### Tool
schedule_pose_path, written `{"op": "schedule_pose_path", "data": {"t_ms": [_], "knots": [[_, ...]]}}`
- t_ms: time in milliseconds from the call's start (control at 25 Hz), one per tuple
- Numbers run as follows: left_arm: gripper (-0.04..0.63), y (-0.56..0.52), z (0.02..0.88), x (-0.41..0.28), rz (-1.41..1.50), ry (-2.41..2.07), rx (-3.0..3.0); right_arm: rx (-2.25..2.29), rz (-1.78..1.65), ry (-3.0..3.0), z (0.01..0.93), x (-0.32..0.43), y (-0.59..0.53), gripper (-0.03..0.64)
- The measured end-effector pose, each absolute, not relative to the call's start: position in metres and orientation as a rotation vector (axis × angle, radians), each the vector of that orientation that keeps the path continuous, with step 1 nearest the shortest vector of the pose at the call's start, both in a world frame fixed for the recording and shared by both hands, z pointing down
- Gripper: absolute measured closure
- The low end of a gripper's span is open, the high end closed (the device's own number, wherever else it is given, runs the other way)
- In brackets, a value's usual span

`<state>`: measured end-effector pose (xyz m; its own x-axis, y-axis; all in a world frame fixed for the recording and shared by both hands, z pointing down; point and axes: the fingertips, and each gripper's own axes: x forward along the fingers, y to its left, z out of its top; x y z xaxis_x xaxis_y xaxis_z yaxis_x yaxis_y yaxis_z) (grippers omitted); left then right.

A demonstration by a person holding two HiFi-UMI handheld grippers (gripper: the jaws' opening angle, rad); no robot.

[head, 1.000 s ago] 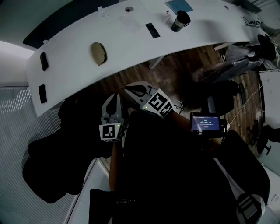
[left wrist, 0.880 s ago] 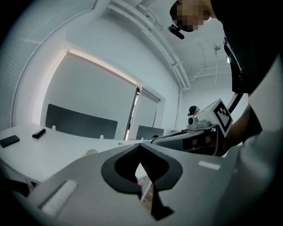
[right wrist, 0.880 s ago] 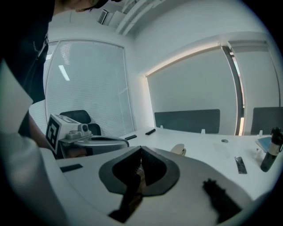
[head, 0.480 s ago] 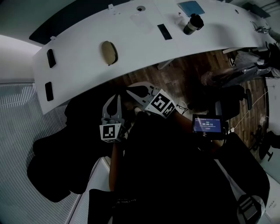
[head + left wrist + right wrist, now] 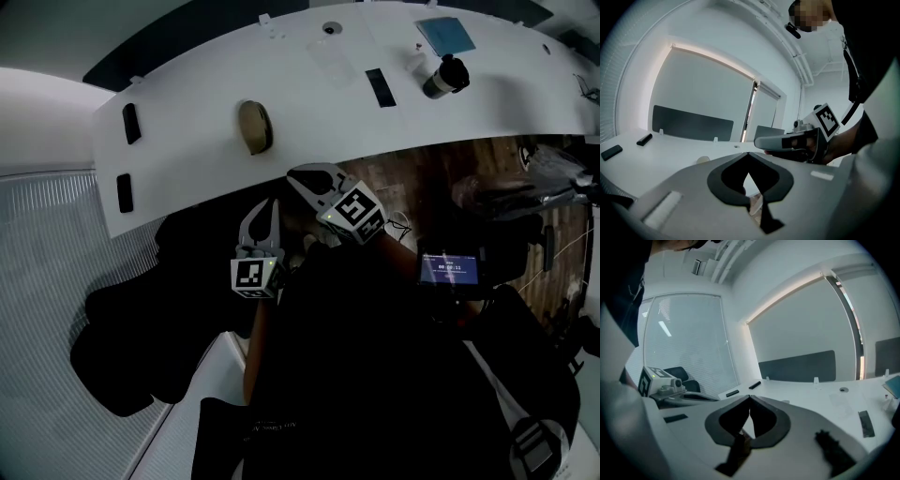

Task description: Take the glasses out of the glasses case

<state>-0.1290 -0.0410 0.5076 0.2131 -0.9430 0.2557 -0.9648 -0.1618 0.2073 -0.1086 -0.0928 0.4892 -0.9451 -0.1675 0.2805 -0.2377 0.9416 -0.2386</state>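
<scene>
The glasses case (image 5: pixel 253 127), a tan oval, lies closed on the white table (image 5: pixel 309 103) a little back from its near edge; the glasses are not visible. My left gripper (image 5: pixel 271 202) is shut and empty, held over the floor short of the table edge and pointing toward the case. My right gripper (image 5: pixel 294 175) is also shut and empty, just right of the left one and close to the table edge below the case. In the left gripper view the closed jaws (image 5: pixel 749 153) aim at the table, where the case (image 5: pixel 702 160) shows as a small tan bump, and the right gripper (image 5: pixel 764 141) crosses in front.
Two black items (image 5: pixel 131 122) (image 5: pixel 124 192) lie at the table's left end. A black slab (image 5: pixel 380 86), a dark cup (image 5: pixel 444 77) and a blue pad (image 5: pixel 445 35) sit to the right. A dark office chair (image 5: pixel 141 319) stands on the left, and a lit screen (image 5: pixel 449 270) on the right.
Both grippers have moved forward toward the table edge, still shut. In the head view the table and case have shifted down and to the right, closer to the grippers.
</scene>
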Motion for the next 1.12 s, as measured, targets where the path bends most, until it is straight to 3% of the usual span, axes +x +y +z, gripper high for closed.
{"op": "schedule_pose_path", "data": {"t_ms": [1120], "knots": [[0.586,-0.139,0.557,-0.135,0.269,-1.634,1.93,0.394,0.519,-2.772,0.524,-0.09,-0.204,0.609]]}}
